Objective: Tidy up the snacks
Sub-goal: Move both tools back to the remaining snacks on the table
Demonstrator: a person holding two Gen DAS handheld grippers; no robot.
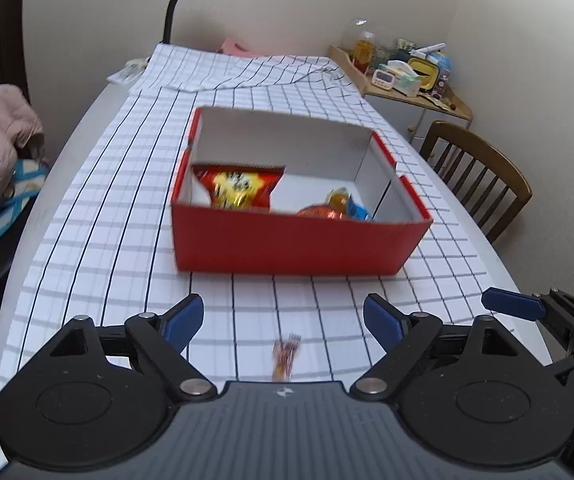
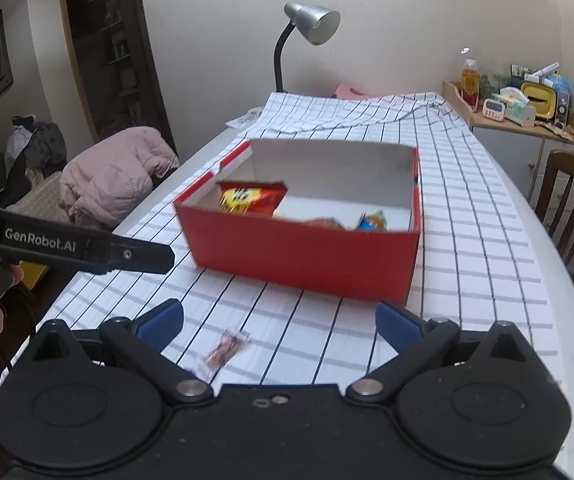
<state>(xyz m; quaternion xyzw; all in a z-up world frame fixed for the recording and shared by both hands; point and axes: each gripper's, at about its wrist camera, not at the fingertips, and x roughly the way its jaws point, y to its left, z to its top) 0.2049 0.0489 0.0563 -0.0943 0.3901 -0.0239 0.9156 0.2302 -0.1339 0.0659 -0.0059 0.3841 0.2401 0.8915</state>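
Both your grippers, left (image 1: 283,322) and right (image 2: 279,322), gape empty over the packet (image 2: 226,347); only your right view shows the shelf (image 2: 117,60).

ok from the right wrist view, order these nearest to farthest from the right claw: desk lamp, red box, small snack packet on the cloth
1. Small snack packet: lies on the checked cloth just ahead of the right claw, left of centre.
2. Red box: mid-table, beyond the packet.
3. Desk lamp: far end of the table, by the wall.
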